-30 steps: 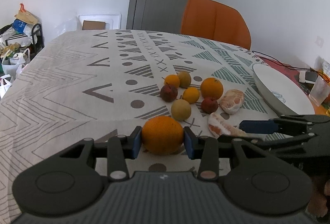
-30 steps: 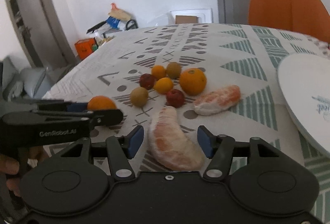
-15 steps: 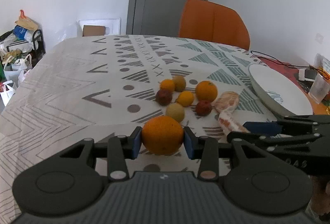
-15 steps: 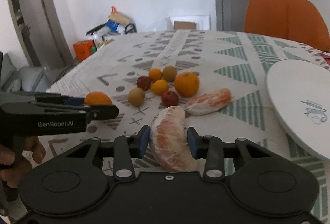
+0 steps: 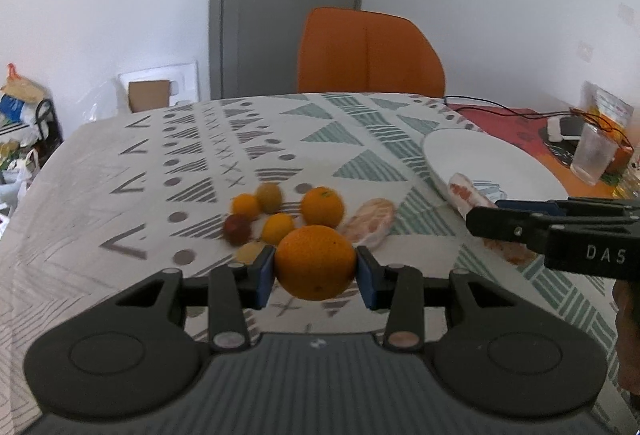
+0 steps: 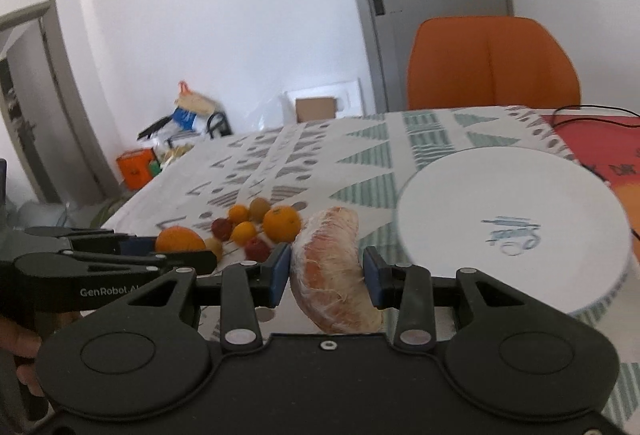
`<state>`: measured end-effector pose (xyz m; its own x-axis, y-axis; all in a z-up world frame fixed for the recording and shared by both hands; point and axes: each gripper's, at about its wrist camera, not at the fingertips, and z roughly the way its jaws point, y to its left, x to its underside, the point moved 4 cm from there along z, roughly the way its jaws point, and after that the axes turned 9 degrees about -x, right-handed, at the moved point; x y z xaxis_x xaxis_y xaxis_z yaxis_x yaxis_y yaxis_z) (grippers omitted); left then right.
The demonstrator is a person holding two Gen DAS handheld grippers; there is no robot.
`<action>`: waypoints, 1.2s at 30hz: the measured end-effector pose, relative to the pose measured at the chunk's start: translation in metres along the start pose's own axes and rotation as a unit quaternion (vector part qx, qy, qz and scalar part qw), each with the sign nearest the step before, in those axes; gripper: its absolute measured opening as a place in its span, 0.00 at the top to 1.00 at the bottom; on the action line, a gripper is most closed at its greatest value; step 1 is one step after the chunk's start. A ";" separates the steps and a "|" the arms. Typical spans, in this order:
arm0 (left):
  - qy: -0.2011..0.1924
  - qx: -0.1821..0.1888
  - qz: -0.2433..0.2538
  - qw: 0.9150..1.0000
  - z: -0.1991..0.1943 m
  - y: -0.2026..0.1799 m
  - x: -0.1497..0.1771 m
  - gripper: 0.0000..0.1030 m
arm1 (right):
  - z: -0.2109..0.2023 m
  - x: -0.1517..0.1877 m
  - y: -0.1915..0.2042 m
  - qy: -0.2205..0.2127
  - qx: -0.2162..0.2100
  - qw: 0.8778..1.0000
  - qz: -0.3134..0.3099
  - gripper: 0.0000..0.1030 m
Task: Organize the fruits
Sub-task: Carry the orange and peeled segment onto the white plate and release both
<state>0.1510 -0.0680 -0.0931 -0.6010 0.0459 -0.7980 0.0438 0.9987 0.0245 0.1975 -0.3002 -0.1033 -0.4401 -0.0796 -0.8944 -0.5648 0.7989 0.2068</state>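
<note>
Large orange gripped in my left fingers, above worktop. Peeled pomelo segment clamped in my right fingers, near white plate. Small fruits cluster beyond orange on worktop.

Small fruit cluster: motion-blurred in my left wrist view; kinds unclear.
Yellowish fruit: half hidden behind my left gripper pad.
Second peeled segment: lower edge covered by the orange I hold.
Peeled segment in my right gripper: middle hidden by that gripper's fingers in the left view.
White plate: near rim blurred, right edge cut off.
Print on plate: illegible.
My hand: mostly out of frame.
</note>
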 end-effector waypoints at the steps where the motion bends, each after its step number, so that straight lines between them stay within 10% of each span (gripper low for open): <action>1: -0.001 0.002 0.004 1.000 0.000 -0.004 -0.001 0.60 | -0.002 0.000 -0.003 -0.003 0.002 1.000 0.003 0.64; 36: -0.032 0.032 0.065 0.997 0.052 -0.112 -0.075 0.60 | -0.035 -0.010 -0.121 -0.079 0.070 0.990 0.089 0.64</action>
<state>0.2327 -0.1838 -0.0679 -0.5353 0.1706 -0.8273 0.1695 0.9812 0.0926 0.2461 -0.4173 -0.1051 -0.4039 0.1550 -0.9016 -0.3810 0.8675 0.3199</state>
